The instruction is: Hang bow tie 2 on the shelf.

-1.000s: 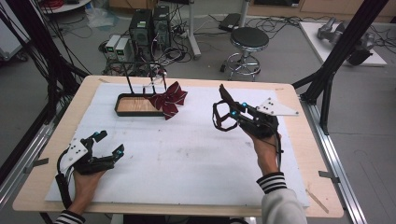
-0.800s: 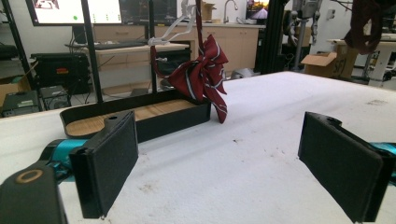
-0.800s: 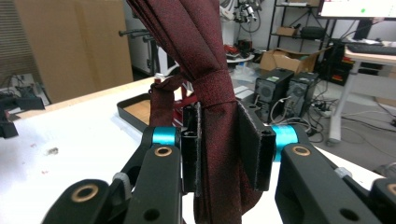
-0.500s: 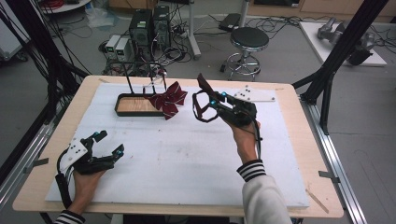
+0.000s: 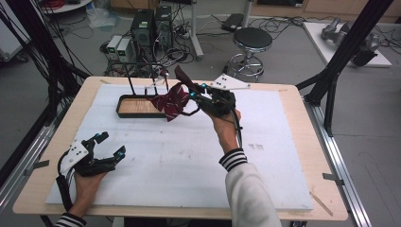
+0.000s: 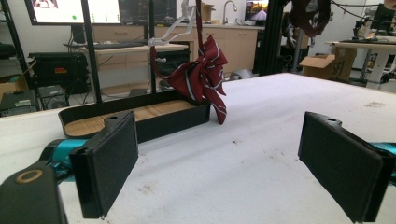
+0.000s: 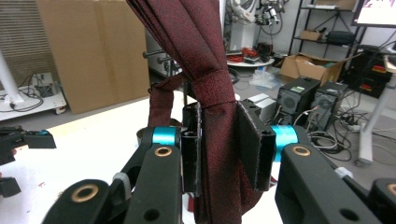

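— What do we have in the right gripper point(image 5: 189, 92)?

— A dark red folded tie point(image 7: 205, 70). In the right gripper view its jaws are pressed against the fabric from both sides, and the bundled cloth rises out of them towards the top of the frame (a loop of the same cloth curves off beside the jaws).

— And where is that over the table?

— From the high view we see the gripper held above the far part of the white table mat point(image 5: 189, 161), just beside the striped red bow tie point(image 5: 171, 101). That bow hangs from the white hanger point(image 6: 173, 28) on the black stand point(image 5: 142, 75), and its lower tip dangles over the edge of the black tray point(image 5: 130, 108) with the wooden floor.

— The left gripper point(image 5: 109, 144)?

— It rests low at the near left corner of the mat, in the person's left hand point(image 5: 85, 182). In the left gripper view we see its jaws standing wide apart with nothing between them, pointing towards the tray and the hanging bow.

— Do the two grippers touch?

— No, we see them well apart.
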